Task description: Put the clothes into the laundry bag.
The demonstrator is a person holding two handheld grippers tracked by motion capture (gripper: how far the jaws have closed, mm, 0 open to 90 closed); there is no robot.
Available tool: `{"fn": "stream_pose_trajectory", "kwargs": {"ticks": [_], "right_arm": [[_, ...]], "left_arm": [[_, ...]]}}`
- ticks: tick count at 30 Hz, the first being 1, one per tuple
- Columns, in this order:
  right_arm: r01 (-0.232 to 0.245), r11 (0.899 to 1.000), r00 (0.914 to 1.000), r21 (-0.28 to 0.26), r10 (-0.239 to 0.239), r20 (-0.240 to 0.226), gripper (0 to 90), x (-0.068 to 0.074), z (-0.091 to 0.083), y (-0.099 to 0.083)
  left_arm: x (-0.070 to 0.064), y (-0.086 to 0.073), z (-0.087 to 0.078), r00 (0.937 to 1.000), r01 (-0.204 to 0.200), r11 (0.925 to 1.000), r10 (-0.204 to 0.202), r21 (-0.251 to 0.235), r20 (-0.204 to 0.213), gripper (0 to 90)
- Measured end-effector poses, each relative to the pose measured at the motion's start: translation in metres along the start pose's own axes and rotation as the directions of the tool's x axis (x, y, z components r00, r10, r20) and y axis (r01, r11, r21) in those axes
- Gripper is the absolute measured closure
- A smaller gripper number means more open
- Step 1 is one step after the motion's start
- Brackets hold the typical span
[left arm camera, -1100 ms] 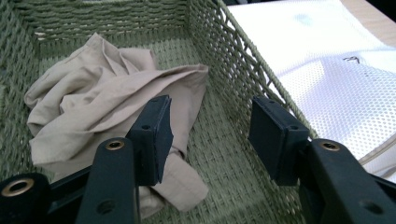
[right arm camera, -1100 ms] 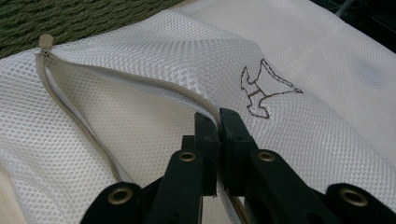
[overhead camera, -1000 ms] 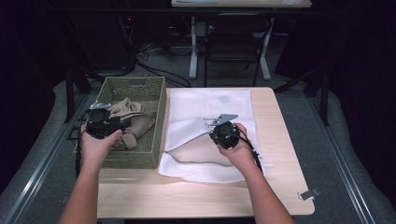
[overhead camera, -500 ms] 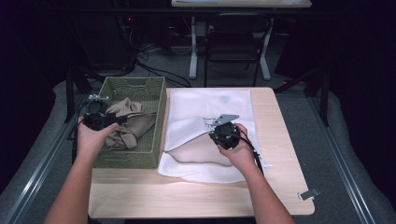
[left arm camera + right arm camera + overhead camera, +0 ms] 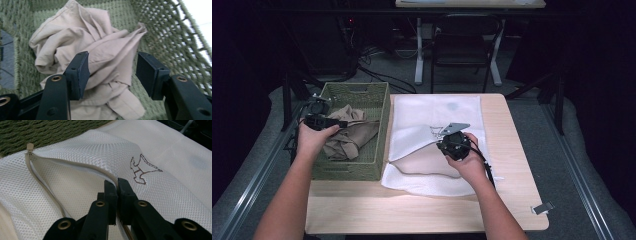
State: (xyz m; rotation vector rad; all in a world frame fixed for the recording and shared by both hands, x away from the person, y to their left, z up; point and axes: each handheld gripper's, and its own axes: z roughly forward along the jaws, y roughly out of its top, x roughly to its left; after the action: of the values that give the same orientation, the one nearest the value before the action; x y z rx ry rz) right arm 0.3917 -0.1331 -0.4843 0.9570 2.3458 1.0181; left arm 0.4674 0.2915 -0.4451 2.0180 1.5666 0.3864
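Overhead, left tool (image 5: 111, 75) gapes above beige cloth (image 5: 95, 57); right tool (image 5: 117, 185) pinches mesh bag's (image 5: 75, 185) zipper edge.

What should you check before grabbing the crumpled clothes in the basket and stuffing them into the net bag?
1. Left gripper open: ok, its jaws stand apart on either side of a fold.
2. Beige garment within reach: ok, it lies crumpled in the green basket right under the jaws.
3. Cloth actually gripped: not ok, the jaws have not closed on it.
4. Right gripper holding the mesh bag: ok, shut on the zipper edge.
5. Bag mouth open: ok, the zipper is parted and the top edge is lifted.
6. Opening wide enough for the garment: cannot tell.
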Motion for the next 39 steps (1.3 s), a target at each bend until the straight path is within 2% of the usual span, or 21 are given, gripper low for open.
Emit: {"fn": "stream_pose_trajectory", "kwargs": {"ticks": [7,11,12,15,22,25,26,33,34,38,39], "right_arm": [[0.006,1.000,1.0000,0.001,-0.006,-0.001,86.9,0.001,0.001,0.000],[0.007,1.000,1.0000,0.001,-0.007,-0.002,86.9,0.001,0.001,0.000],[0.007,1.000,1.0000,0.000,-0.007,-0.003,86.9,0.001,0.001,0.000],[0.007,1.000,1.0000,0.001,-0.007,-0.003,86.9,0.001,0.001,-0.001],[0.006,1.000,1.0000,0.002,-0.006,-0.003,86.9,0.001,0.001,-0.001],[0.006,1.000,1.0000,0.002,-0.006,-0.003,86.9,0.001,0.001,-0.001],[0.006,1.000,1.0000,0.003,-0.006,-0.004,86.9,0.001,0.001,-0.001],[0.006,1.000,1.0000,0.002,-0.006,-0.005,86.9,0.001,0.002,-0.001],[0.006,1.000,1.0000,0.003,-0.006,-0.006,86.9,0.001,0.002,-0.001],[0.006,1.000,1.0000,0.003,-0.006,-0.005,86.9,0.001,0.002,-0.001],[0.006,1.000,1.0000,0.003,-0.006,-0.004,86.9,0.002,0.002,-0.001]], "left_arm": [[0.004,0.004,0.009,0.9998,0.009,0.9999,-0.009,0.014,-0.019,41.1],[0.007,0.005,0.016,0.9992,0.021,0.9992,-0.019,0.034,-0.034,39.9],[0.008,0.006,0.019,0.9992,0.022,0.9983,-0.021,0.054,-0.035,39.8],[0.009,0.006,0.023,0.9990,0.028,0.9978,-0.026,0.061,-0.037,38.5],[0.014,0.008,0.032,0.9971,0.063,0.9946,-0.060,0.082,-0.048,33.2],[0.015,0.008,0.035,0.9961,0.066,0.9943,-0.061,0.083,-0.064,31.8],[0.015,0.008,0.037,0.9946,0.069,0.9939,-0.061,0.087,-0.084,31.4],[0.019,0.007,0.038,0.9918,0.062,0.9929,-0.050,0.101,-0.118,29.8],[0.021,0.007,0.037,0.9895,0.073,0.9925,-0.059,0.098,-0.132,29.3],[0.027,0.006,0.034,0.9871,0.098,0.9902,-0.084,0.100,-0.137,25.7],[0.029,0.005,0.034,0.9881,0.108,0.9886,-0.095,0.106,-0.121,25.2]]}}
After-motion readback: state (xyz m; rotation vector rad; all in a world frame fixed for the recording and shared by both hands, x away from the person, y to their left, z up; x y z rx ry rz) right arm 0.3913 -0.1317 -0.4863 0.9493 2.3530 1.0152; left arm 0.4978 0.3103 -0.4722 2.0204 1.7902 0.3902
